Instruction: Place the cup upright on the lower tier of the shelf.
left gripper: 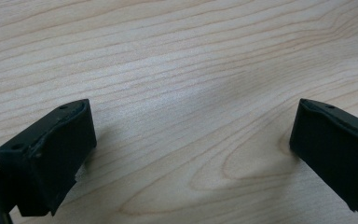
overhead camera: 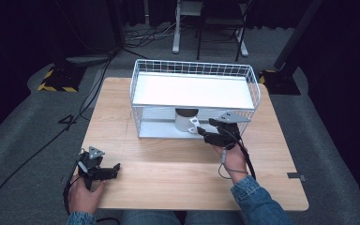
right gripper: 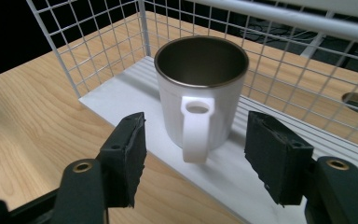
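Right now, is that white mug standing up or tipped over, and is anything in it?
The mug is upright on the rack's lower shelf, its mouth up. It looks empty.

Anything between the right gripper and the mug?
Nothing. In the right gripper view, the right gripper stands open before the mug, whose handle faces the gap.

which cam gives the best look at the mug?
Right gripper view: the mug sits close and unobstructed, handle toward the camera, dark inside visible. In the high view it is small, tucked under the rack's shelf. Left gripper view faces the table.
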